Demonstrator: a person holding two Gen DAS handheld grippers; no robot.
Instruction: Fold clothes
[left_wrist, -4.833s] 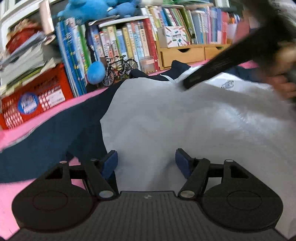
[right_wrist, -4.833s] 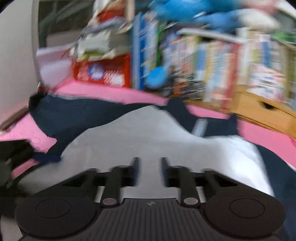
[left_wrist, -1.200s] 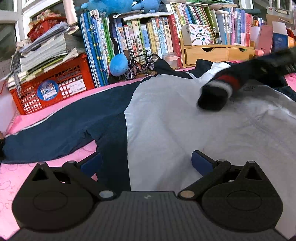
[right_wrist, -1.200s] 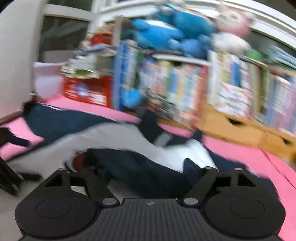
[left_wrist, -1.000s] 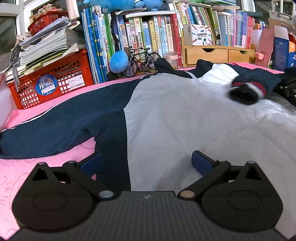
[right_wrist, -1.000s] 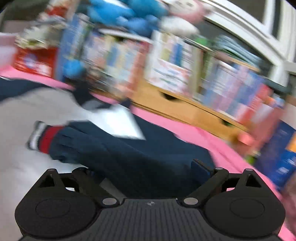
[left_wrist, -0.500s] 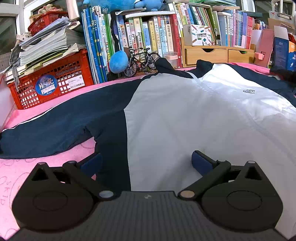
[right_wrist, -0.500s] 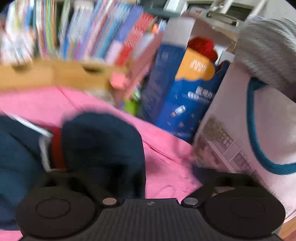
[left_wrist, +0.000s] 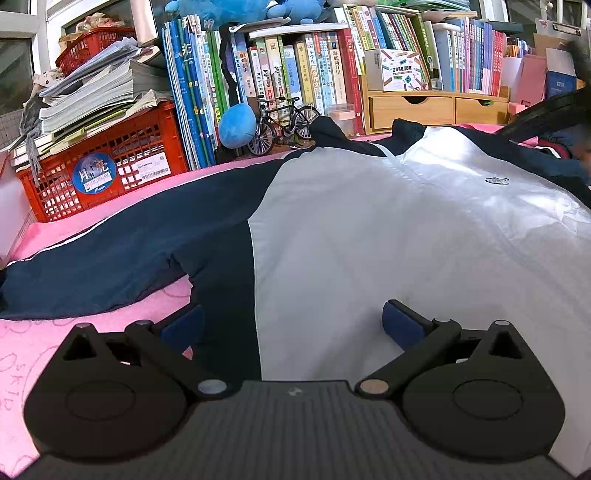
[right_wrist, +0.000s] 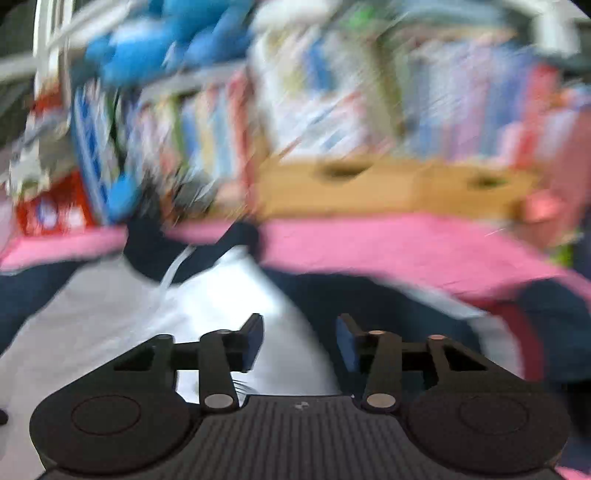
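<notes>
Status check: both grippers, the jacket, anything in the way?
Left gripper open over jacket hem. Right gripper closing, nothing between fingers. Both sleeves spread out, unfolded. No obstruction.

**Navy and white on pink**

The jacket (left_wrist: 369, 229) is showing a white body between navy sleeves, with a red and white cuff (right_wrist: 517, 343). The mat (left_wrist: 33, 347) under the jacket is glowing pink. Behind the jacket, a crate (left_wrist: 107, 162) is showing red with a round blue sticker, a plush ball (left_wrist: 236, 125) is showing blue, and the drawers (left_wrist: 432, 109) are showing pale wood.
</notes>
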